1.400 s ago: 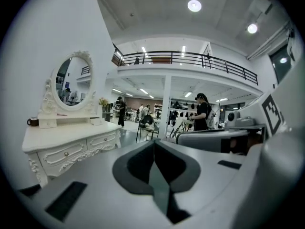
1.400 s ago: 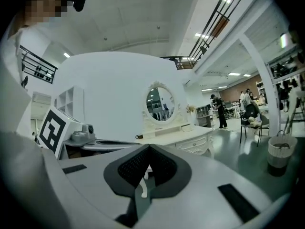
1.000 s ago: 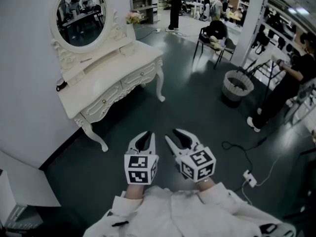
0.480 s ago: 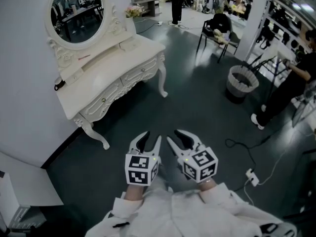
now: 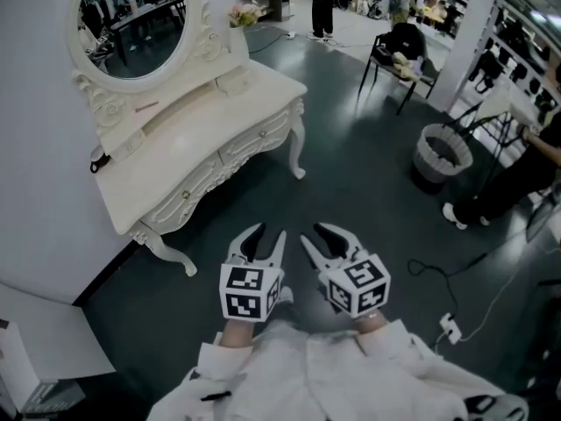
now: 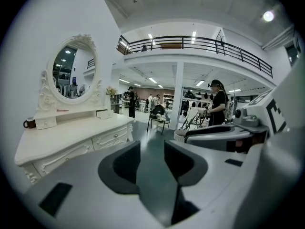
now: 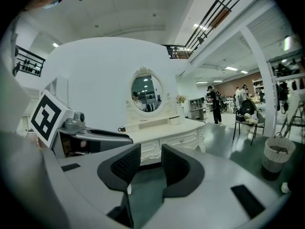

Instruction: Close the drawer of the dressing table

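White drawer (image 5: 257, 140) is looking light, I'm judging; I'm aiming at its front; left gripper (image 5: 267, 233), empty, has just been opening its jaws; right gripper (image 5: 319, 235) is gaping, empty.

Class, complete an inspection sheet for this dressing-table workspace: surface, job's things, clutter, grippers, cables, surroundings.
Surface: dark grey floor.
Job's things: white carved dressing table with oval mirror against the wall; front drawers look flush.
Clutter: small dark cup at the tabletop's end; flowers near the mirror.
Grippers: left gripper has just been opening, jaws apart, nothing between; right gripper jaws apart, nothing between.
Cables: black cable and white power strip on the floor.
Surroundings: grey waste basket, black chair, people.
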The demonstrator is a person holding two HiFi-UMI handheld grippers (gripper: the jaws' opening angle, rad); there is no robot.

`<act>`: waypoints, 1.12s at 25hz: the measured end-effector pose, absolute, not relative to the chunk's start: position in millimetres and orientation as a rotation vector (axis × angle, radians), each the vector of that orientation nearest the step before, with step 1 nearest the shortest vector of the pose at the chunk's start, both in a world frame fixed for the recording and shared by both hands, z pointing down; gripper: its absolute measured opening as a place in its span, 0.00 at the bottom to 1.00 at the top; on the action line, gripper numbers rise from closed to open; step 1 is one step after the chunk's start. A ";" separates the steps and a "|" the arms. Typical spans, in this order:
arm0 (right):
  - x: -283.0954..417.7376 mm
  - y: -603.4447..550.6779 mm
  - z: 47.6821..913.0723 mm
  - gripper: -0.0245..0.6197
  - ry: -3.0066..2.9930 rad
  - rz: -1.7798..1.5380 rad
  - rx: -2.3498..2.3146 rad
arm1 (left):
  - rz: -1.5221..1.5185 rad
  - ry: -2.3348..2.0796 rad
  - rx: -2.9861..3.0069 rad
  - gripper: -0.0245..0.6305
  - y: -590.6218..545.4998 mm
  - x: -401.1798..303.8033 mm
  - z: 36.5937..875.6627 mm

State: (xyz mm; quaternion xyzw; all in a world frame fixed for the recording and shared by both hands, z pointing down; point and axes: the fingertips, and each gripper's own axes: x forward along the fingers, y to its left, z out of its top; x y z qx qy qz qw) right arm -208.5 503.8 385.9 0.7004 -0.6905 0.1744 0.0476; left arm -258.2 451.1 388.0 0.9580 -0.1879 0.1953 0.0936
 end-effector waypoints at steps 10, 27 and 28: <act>-138.2 402.2 382.1 0.21 -2.031 0.539 2.227 | 0.553 -0.536 2.861 0.25 337.9 -196.1 379.7; -99.2 333.9 400.4 0.21 -2.007 0.593 2.182 | 0.621 -0.448 2.802 0.25 273.2 -162.2 414.1; -96.0 329.9 402.4 0.21 -2.004 0.600 2.182 | 0.619 -0.464 2.794 0.25 267.3 -160.9 415.5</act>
